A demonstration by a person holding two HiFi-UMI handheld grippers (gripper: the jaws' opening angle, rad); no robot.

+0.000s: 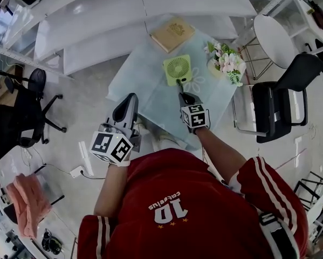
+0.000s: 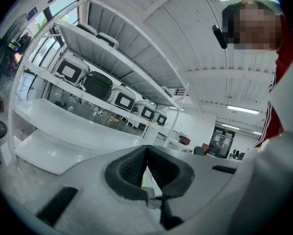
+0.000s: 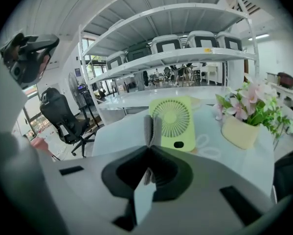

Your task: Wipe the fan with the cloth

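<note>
A lime-green square fan [image 1: 177, 69] stands upright on the pale glass table [image 1: 145, 90]. My right gripper [image 1: 183, 94] is just in front of the fan, shut on a folded grey cloth [image 1: 179, 83] that sticks out toward it. In the right gripper view the grey cloth [image 3: 152, 129] rises from the right gripper [image 3: 152, 147] and overlaps the left edge of the fan [image 3: 174, 121]; contact cannot be told. My left gripper [image 1: 130, 99] is at the table's near-left edge, shut and holding nothing. The left gripper [image 2: 146, 154] points at white shelving.
A tan book [image 1: 172, 34] lies behind the fan. A pot of pink flowers [image 1: 225, 61] stands right of the fan, also the pot [image 3: 240, 130]. Black office chairs stand at left [image 1: 18, 117] and right [image 1: 280, 104]. A white bench [image 1: 91, 31] lies beyond the table.
</note>
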